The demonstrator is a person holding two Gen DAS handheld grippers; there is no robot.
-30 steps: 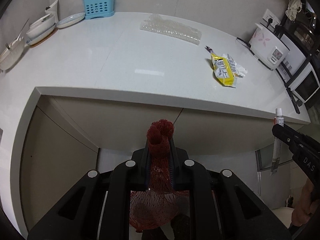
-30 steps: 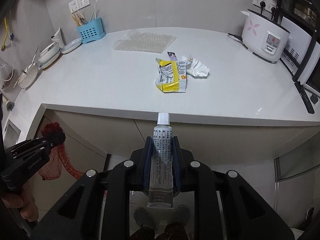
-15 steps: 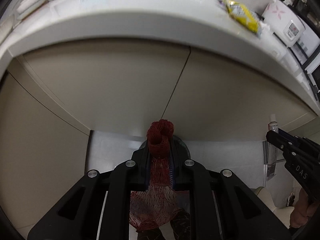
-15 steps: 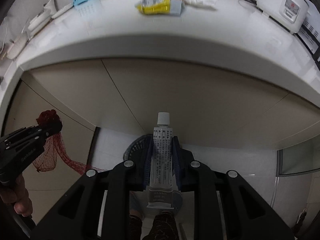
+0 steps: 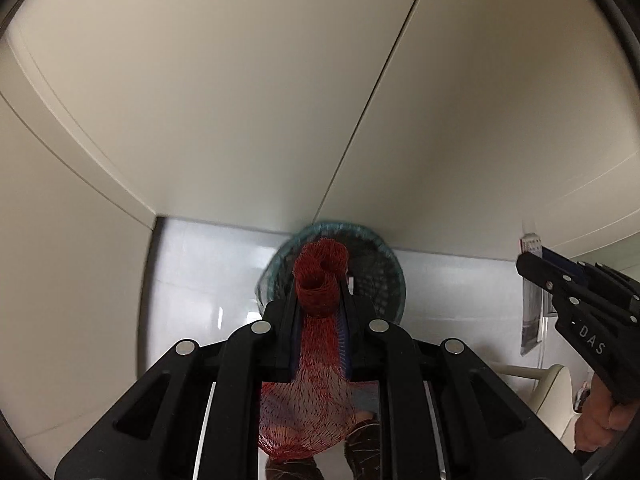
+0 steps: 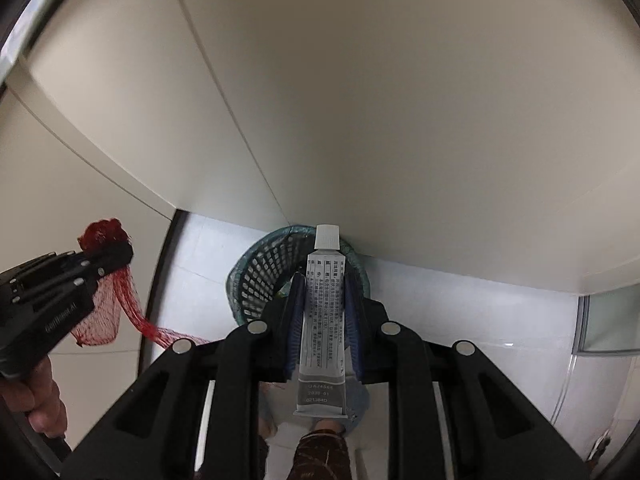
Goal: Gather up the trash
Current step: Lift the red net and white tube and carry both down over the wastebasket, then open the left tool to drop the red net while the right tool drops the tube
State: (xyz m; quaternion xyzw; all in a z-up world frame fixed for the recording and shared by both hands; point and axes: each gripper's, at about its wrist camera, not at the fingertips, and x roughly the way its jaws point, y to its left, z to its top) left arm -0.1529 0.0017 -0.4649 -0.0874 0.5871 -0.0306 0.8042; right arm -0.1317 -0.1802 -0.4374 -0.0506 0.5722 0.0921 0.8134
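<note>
My left gripper point(image 5: 320, 304) is shut on a red mesh net bag point(image 5: 316, 360), whose bunched top sticks out past the fingertips while the rest hangs below. My right gripper point(image 6: 323, 280) is shut on a grey glue tube point(image 6: 323, 328) with a white cap. A teal mesh trash basket point(image 6: 256, 276) stands on the white floor against the cabinet, just beyond both grippers; it also shows in the left wrist view point(image 5: 376, 276). The left gripper with the net shows at the left of the right wrist view point(image 6: 108, 256). The right gripper shows at the right of the left wrist view point(image 5: 532, 264).
Beige cabinet doors point(image 5: 280, 100) with a vertical seam fill the upper part of both views, close ahead. White floor tiles point(image 6: 460, 304) lie around the basket. A glass panel point(image 6: 608, 320) is at the far right.
Both grippers have dropped from counter height to below the counter edge. The countertop and its trash have gone out of view, and the trash basket has come into view right ahead.
</note>
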